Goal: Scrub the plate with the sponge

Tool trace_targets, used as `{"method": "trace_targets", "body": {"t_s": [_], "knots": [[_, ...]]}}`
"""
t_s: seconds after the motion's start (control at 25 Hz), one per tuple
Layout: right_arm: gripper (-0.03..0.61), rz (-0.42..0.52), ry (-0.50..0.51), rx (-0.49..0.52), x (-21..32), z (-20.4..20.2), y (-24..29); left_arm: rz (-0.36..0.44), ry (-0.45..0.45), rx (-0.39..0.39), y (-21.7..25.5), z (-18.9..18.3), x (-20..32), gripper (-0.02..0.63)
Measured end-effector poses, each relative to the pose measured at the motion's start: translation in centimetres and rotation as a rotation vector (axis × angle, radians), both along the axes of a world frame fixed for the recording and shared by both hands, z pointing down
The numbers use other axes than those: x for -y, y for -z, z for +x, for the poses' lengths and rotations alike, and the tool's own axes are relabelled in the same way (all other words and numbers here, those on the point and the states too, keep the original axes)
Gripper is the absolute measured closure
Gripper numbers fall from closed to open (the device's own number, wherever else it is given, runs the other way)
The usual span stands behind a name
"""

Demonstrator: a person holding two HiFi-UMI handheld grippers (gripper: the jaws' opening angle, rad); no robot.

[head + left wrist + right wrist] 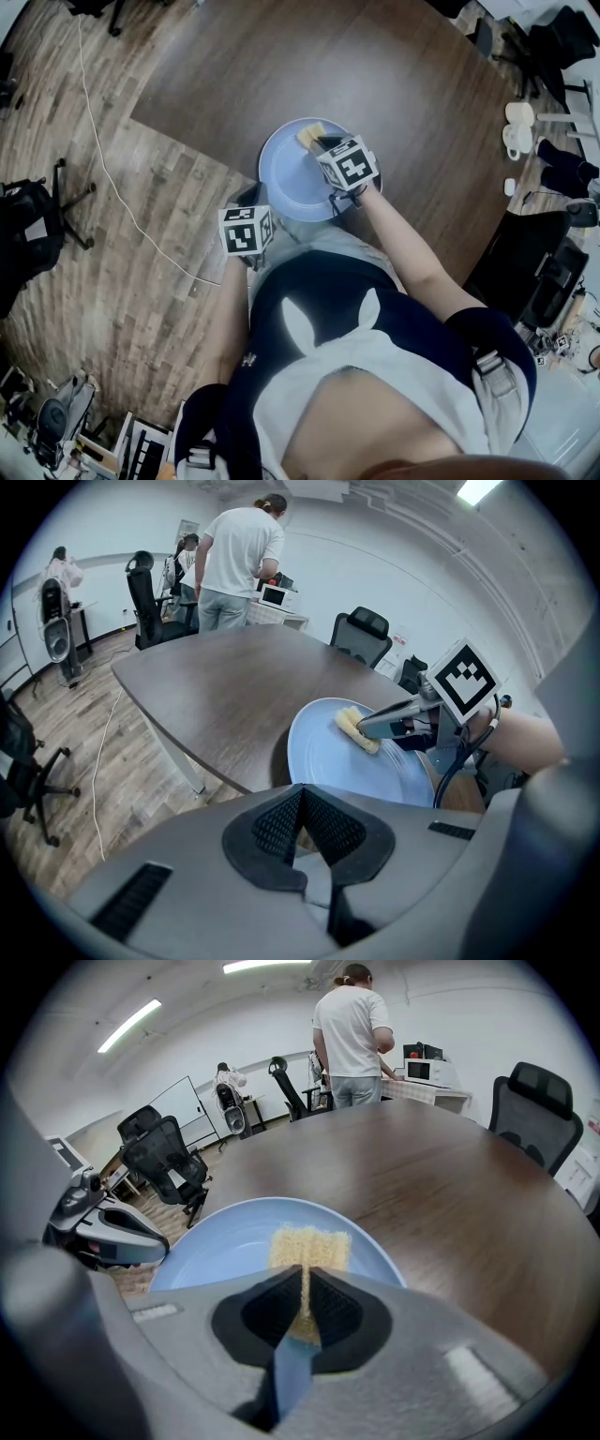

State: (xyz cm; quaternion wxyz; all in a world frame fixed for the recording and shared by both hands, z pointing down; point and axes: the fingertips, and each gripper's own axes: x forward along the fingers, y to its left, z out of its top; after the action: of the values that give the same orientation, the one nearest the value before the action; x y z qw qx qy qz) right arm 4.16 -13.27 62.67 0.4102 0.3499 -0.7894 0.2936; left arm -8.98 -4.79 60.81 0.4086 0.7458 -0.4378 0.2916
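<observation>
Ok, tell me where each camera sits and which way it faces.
Head view: on the head, steeply down at the table; shows torso, arms, left tongs and right tongs.
Left gripper view: on the left tongs, shut on the plate rim, facing the right tongs.
Right gripper view: on the right tongs, shut on the sponge, facing across the table.
All share plate and sponge.
</observation>
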Motion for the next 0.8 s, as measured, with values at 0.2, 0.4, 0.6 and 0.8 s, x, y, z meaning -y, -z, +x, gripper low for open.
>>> {"method": "trace_targets", "body": {"t_s": [0.2, 0.4, 0.6, 0.8], "knots": [[0.554, -0.014, -0.031, -0.016, -0.2, 1.5, 0.0, 0.001, 0.002, -0.001, 0.1, 0.1, -0.1, 0.611], [0.554, -0.032, -0.055, -0.040, -0.5, 2.6, -0.1, 0.000, 0.003, 0.000, 0.0, 0.1, -0.1, 0.611], [0.554, -0.057, -0.078, -0.090, -0.9, 3.6, -0.2, 0.002, 0.003, 0.000, 0.0, 0.1, -0.1, 0.611], [0.554, -0.070, -0.086, -0.120, -1.4, 4.3, -0.1, 0.006, 0.005, -0.001, 0.0, 0.2, -0.3, 0.611]]}}
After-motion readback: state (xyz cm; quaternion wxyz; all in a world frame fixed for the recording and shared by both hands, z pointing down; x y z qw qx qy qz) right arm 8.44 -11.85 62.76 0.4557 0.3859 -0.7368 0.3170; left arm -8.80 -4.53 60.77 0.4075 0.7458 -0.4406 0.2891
